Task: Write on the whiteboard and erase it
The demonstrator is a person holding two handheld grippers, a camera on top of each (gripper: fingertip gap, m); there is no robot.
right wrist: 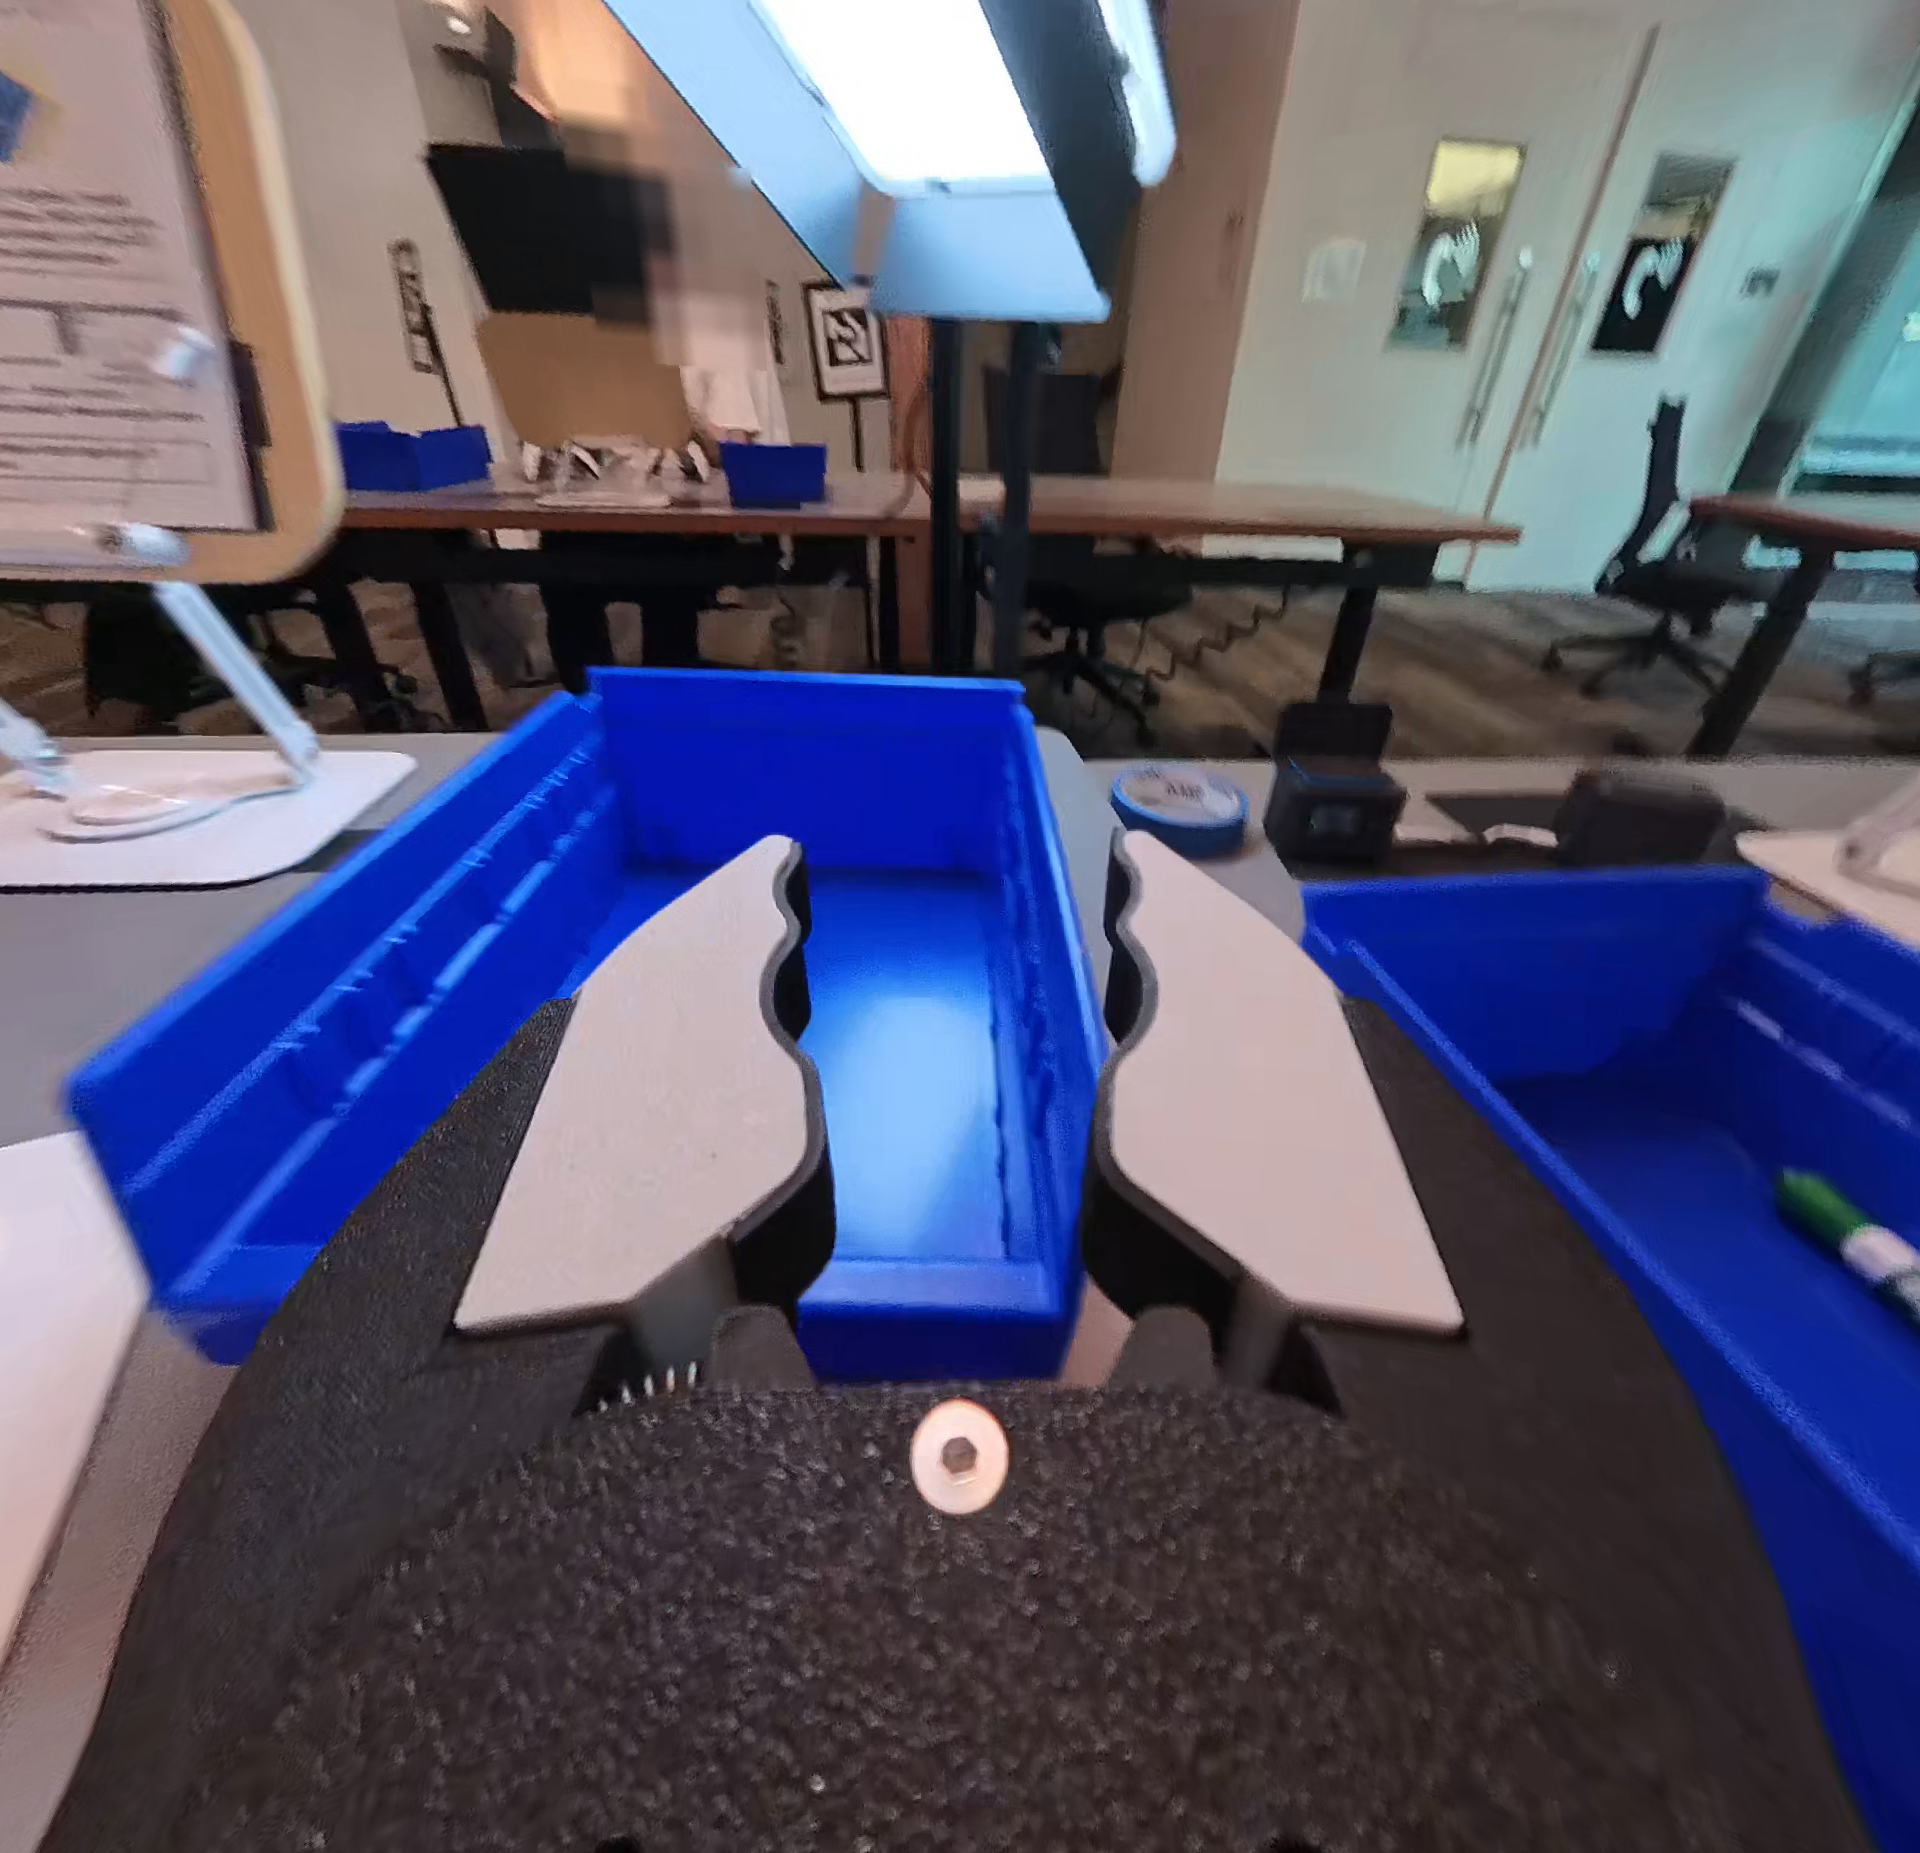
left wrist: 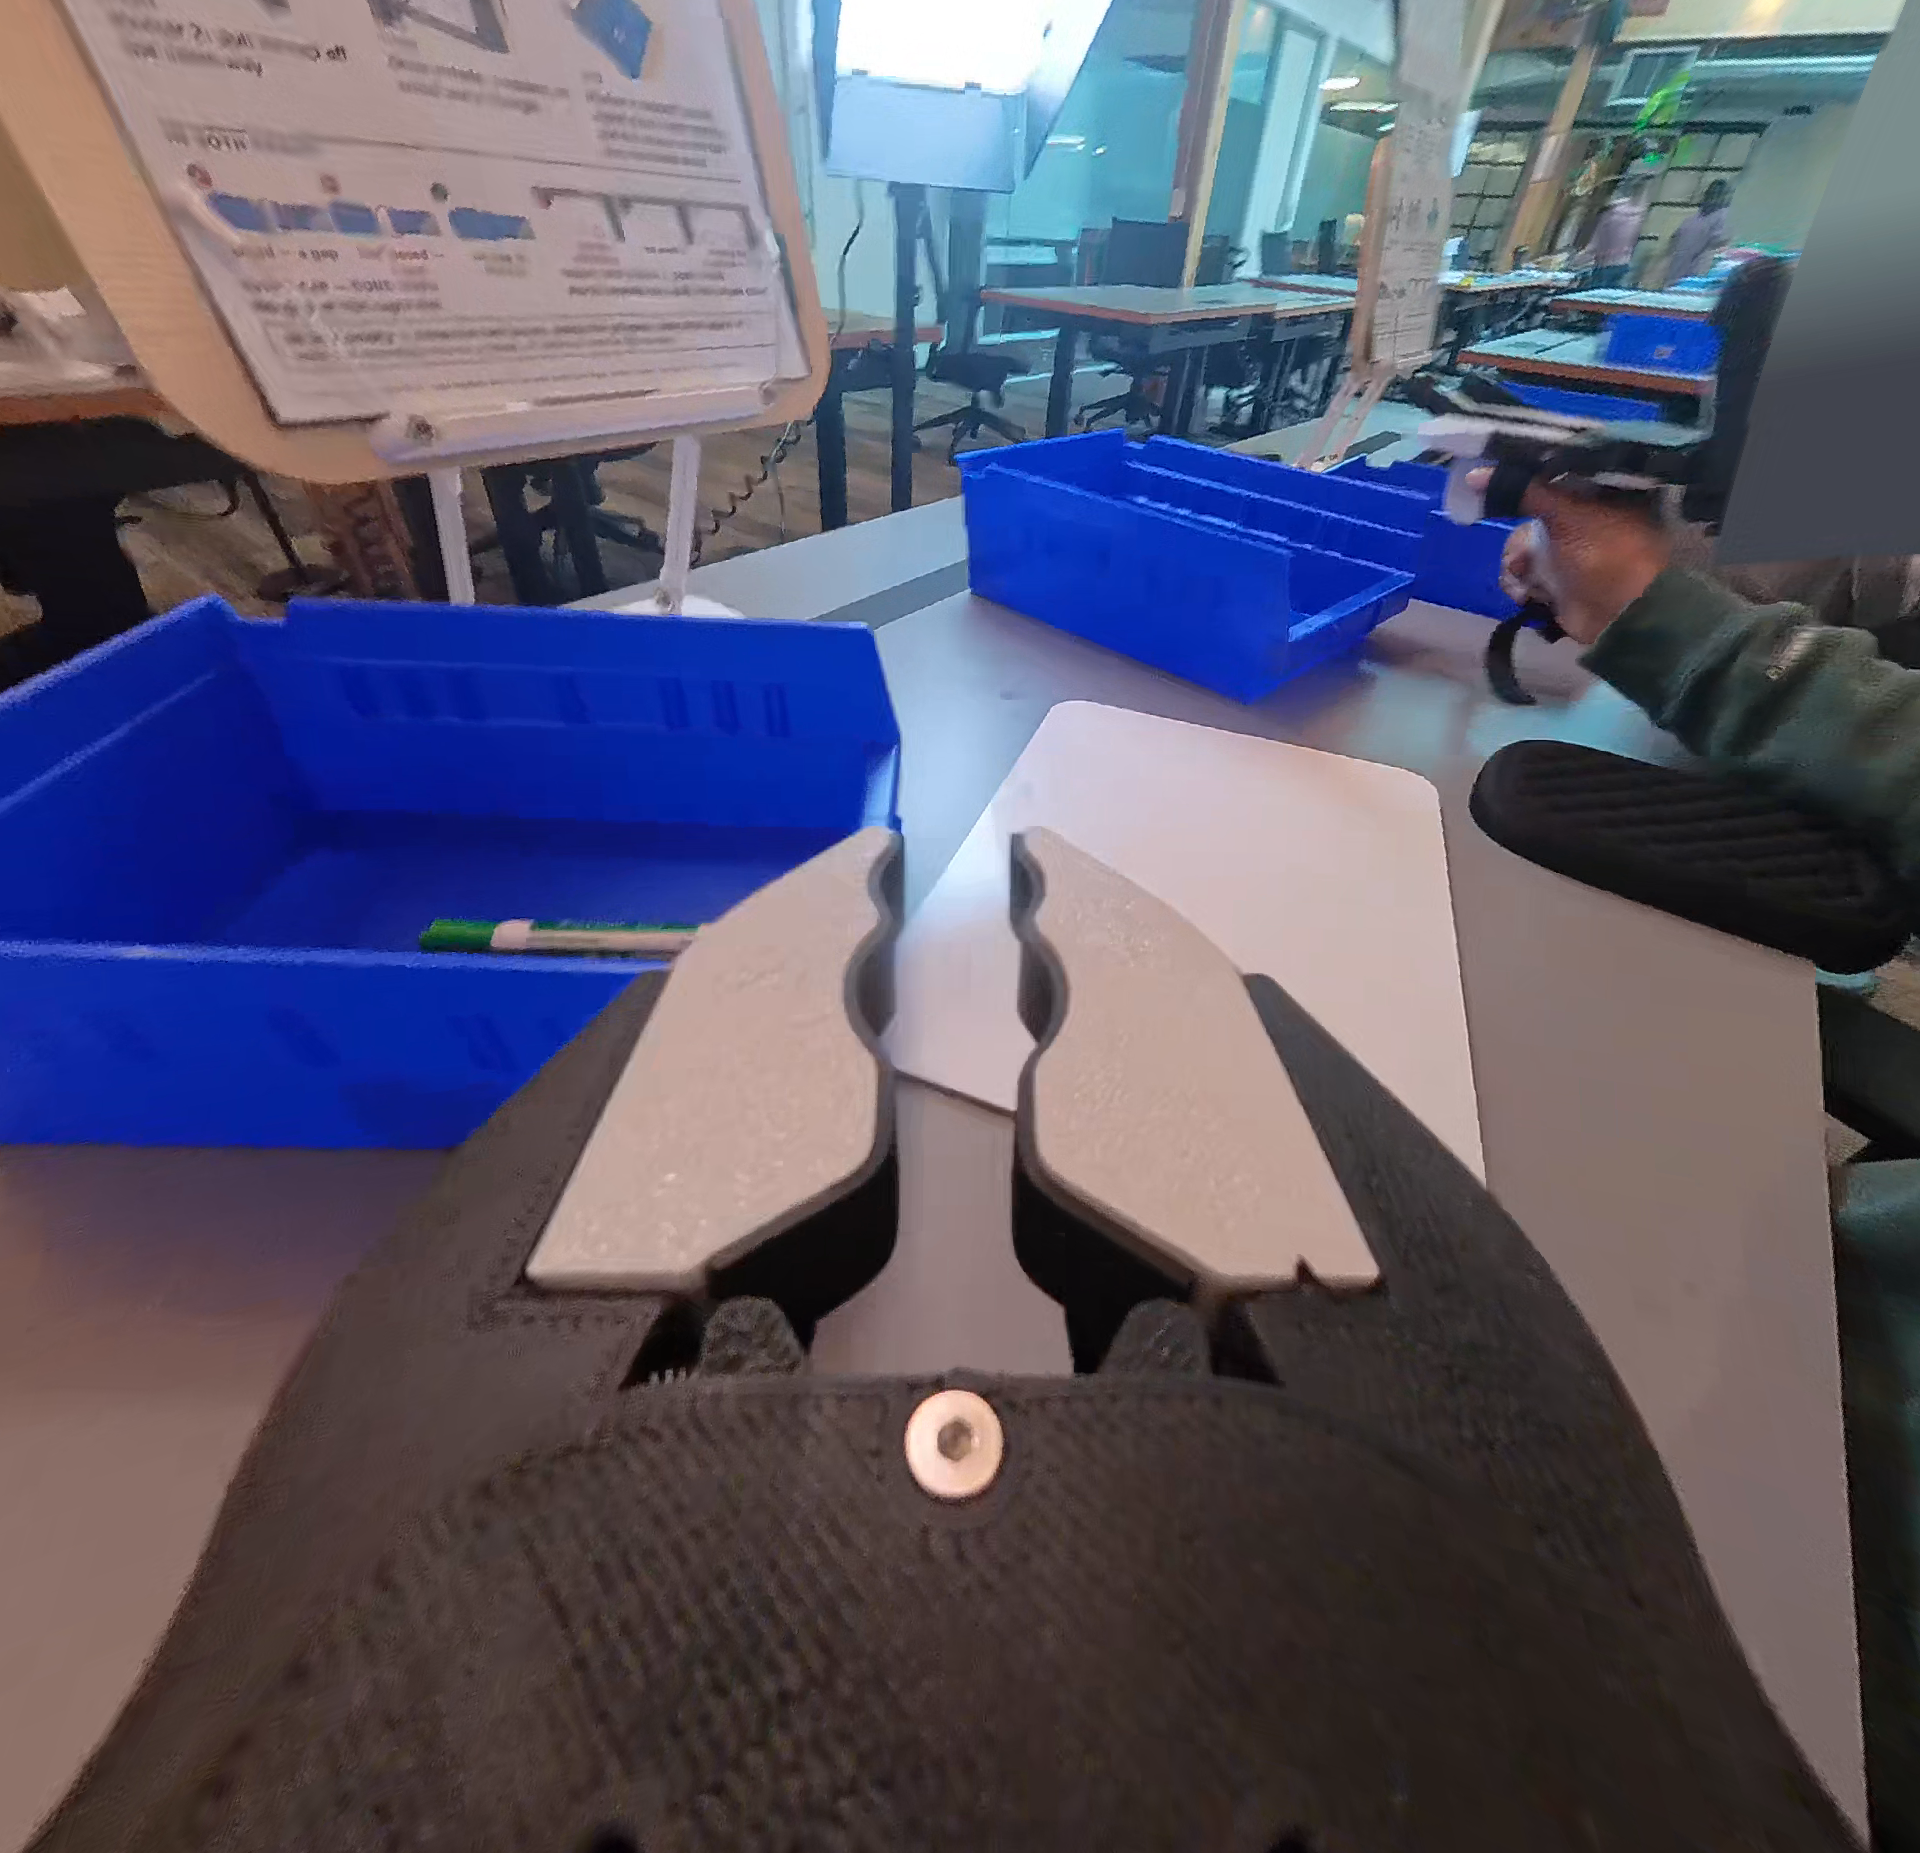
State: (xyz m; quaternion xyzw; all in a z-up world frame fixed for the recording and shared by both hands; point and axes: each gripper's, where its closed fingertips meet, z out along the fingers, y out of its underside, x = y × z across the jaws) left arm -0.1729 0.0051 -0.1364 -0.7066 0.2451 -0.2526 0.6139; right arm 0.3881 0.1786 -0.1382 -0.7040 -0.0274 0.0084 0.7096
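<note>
Left gripper point(left wrist: 956, 853): jaws stood a narrow gap apart, nothing between them; tips hung over the near left edge of the whiteboard.
Whiteboard point(left wrist: 1226, 930): white sheet with rounded corners, flat on the grey table point(left wrist: 1621, 1232); it ran ahead and right of the left jaws, its surface blank where it showed. Its left edge lay just beside the large bin's right wall; its right side had bare table beyond.
Large blue bin point(left wrist: 312, 1034): left of the left jaws, open top, near wall low.
Green marker point(left wrist: 561, 936): lay flat on the bin floor near the front wall, left of the left fingertip and apart from it.
Right gripper point(right wrist: 956, 868): jaws wide apart, empty, poised over a narrow blue bin point(right wrist: 343, 982) whose floor showed bare between them. Picture blurred.
Second marker view: green marker point(right wrist: 1849, 1237) in another blue bin point(right wrist: 1538, 930) right of the right jaws, well clear of the fingers.
Blue tape roll point(right wrist: 1179, 811): on the table past the right fingertip, between the two bins.
Instruction stand point(left wrist: 436, 172): upright card on a white base, beyond the large bin.
Room: open table strip showed between the whiteboard's far edge and the narrow blue bin point(left wrist: 1174, 567) ahead.
Person's hand point(left wrist: 1569, 567): far right, holding the other gripper near that bin.
</note>
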